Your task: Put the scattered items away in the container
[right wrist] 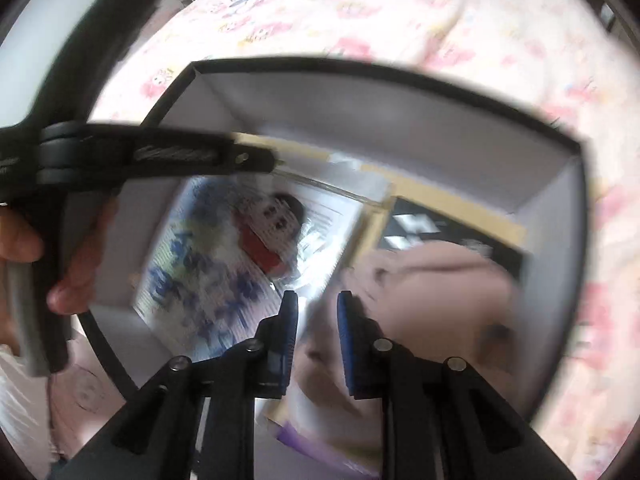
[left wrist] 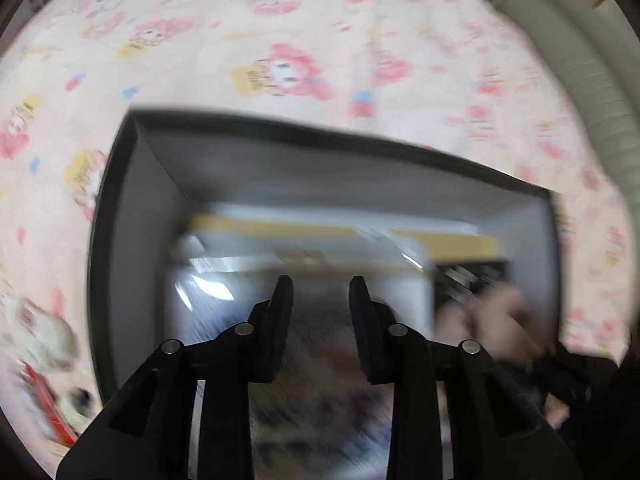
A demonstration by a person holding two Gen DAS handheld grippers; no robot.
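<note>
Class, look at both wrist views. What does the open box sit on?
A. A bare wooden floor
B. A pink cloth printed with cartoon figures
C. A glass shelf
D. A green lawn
B: in both views the pink cloth with cartoon figures spreads out on all sides of the dark-rimmed box, which already holds a printed booklet and other items.

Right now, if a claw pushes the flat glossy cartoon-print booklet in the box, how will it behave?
The flat glossy cartoon-print booklet looks thin, so probably light and bendy. Its glare suggests a slick cover that would likely slide, not tip. It lies against the wall of the black-rimmed grey box, which should stop it. Blur limits certainty.
</note>
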